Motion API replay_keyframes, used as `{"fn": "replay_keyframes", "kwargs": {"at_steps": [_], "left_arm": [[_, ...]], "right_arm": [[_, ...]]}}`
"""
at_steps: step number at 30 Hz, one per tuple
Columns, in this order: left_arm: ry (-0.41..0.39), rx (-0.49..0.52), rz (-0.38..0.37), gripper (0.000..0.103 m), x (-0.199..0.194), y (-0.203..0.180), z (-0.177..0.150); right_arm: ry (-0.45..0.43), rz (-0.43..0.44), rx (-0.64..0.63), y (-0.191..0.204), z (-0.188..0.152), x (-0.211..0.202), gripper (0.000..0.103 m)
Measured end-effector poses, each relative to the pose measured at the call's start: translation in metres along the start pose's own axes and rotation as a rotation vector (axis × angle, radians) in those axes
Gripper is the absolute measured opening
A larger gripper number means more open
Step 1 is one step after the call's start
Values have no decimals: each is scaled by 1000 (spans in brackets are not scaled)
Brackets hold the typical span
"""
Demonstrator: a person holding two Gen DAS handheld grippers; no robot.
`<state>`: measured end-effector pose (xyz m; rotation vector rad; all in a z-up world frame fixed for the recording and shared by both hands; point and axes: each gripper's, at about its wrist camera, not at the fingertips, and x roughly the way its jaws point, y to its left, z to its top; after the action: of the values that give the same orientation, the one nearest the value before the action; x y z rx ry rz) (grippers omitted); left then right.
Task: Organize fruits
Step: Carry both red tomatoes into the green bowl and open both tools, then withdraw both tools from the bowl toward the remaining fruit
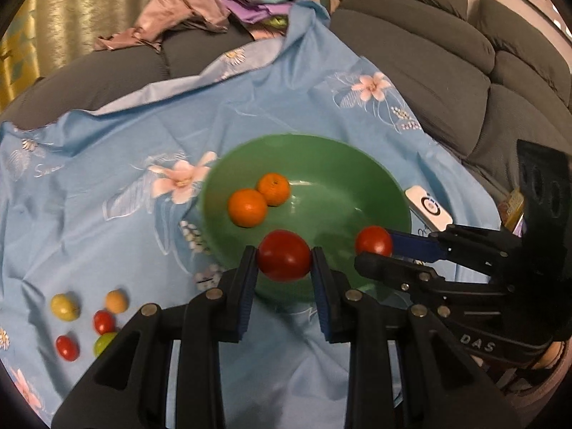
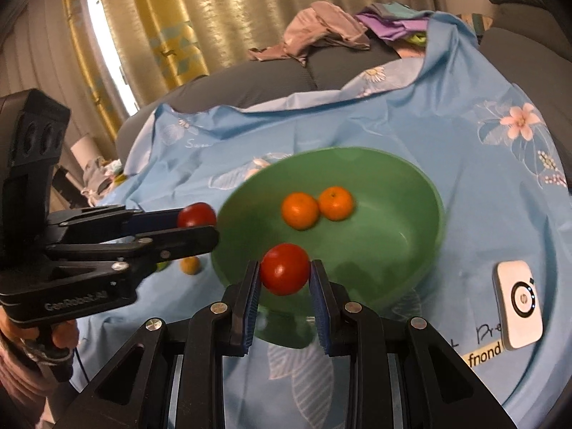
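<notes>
Pinching one red tomato each, left gripper (image 1: pixel 284 259) and right gripper (image 2: pixel 285 270) hover over green bowl (image 2: pixel 411 193).

I am looking at a light blue sheet (image 1: pixel 279 114) printed with pink and white flowers, which is lying spread over a grey sofa (image 1: pixel 422 53). A heap of crumpled clothes (image 1: pixel 186 10), pinkish and purple, is sitting on the sofa beyond the sheet's far edge. Gold curtains (image 2: pixel 171 25) are hanging behind it all. A small white device (image 2: pixel 518 307) with a dark ring on its face is resting on the sheet, just beside a strip of printed lettering (image 2: pixel 482 352). At the left edge of the right view something pale, perhaps a lamp (image 2: pixel 84 150), is showing.
</notes>
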<state>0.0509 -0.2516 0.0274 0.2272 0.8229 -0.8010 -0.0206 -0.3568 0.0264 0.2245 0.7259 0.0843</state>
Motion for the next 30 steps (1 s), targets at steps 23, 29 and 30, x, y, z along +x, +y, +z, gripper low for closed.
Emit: {"fn": "replay_keyframes", "kwargs": {"at_steps": [23, 29, 30], "left_arm": [[2, -48, 74, 77, -32, 11, -27], [7, -90, 123, 81, -57, 26, -53], [7, -96, 131, 81, -62, 29, -57]], "right_arm": [[-9, -1, -2, 10, 1, -21, 32], [-11, 19, -32, 28, 1, -28, 32], [-12, 23, -40, 32, 1, -28, 32]]}}
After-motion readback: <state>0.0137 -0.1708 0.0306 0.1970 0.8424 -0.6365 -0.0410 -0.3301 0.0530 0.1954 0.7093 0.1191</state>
